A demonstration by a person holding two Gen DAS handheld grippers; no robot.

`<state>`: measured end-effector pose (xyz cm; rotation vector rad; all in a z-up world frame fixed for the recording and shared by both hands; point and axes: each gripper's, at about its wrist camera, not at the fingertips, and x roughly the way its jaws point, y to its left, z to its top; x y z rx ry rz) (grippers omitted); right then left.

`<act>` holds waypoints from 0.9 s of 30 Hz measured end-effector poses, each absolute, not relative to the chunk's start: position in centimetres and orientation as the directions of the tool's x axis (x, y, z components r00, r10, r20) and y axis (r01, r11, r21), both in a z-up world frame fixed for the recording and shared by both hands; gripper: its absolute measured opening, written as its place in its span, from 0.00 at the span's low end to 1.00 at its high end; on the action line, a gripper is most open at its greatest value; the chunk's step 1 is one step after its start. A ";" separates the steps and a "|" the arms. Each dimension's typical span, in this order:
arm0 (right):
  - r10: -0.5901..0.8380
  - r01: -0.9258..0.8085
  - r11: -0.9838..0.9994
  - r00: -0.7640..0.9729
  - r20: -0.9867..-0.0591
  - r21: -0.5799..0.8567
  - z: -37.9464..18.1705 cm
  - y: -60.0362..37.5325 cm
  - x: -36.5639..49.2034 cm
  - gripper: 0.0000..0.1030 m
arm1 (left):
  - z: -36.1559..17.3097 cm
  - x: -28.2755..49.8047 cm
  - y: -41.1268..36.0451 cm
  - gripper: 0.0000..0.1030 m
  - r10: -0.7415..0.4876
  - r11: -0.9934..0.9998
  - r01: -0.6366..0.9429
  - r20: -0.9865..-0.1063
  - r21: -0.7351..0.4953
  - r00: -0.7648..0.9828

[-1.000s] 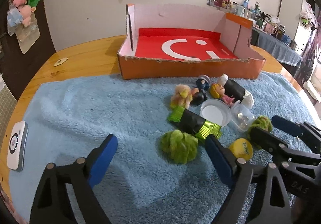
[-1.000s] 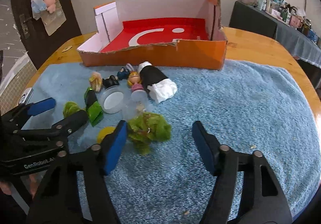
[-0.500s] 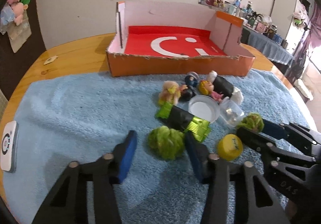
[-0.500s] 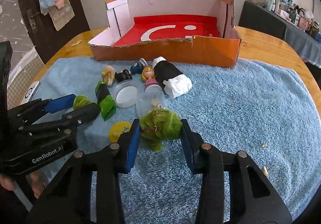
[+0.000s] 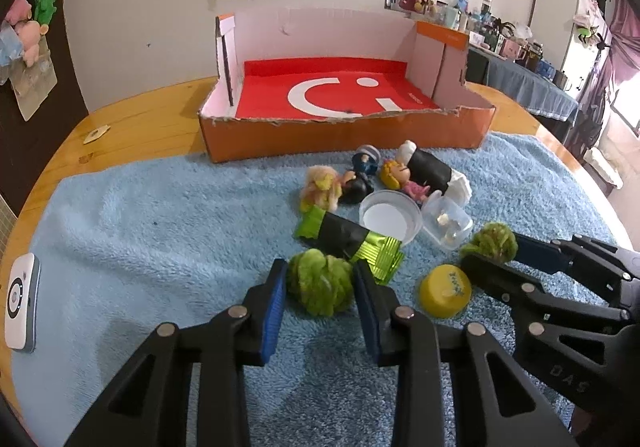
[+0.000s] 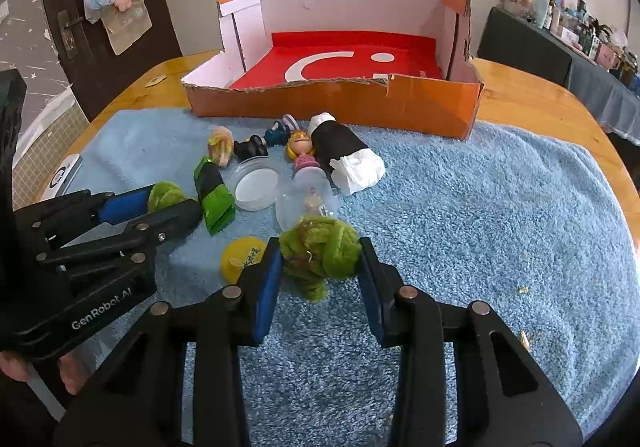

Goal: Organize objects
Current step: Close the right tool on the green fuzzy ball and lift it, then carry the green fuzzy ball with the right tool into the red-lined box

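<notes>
Pompoms point(image 5: 320, 288) point(image 6: 318, 249): fuzzy, green, round, squeezed between blue-padded jaws.

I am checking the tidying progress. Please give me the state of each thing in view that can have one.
Left gripper: closing, pads against the left green pompom.
Right gripper: shut on the right green pompom.
Orange box: open on top, nothing in it.
Round clear lid: lying flat on the blue towel.
Small clear container: closed, something small inside.
Yellow cap: lying loose on the towel.
</notes>
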<state>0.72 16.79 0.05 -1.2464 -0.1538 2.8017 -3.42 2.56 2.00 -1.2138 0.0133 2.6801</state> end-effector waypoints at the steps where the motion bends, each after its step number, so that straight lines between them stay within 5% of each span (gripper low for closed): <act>1: 0.112 -0.028 -0.992 -0.667 -0.736 -0.126 0.0 16.7 0.7 0.34 | 2.1 -3.4 2.6 0.34 0.177 -0.980 -0.185 -0.743 -0.073 -0.646; 27: 0.106 -0.047 -0.993 -0.723 -0.683 -0.104 3.7 16.0 1.7 0.33 | 5.3 -2.6 2.1 0.33 0.204 -0.977 -0.184 -0.687 -0.104 -0.698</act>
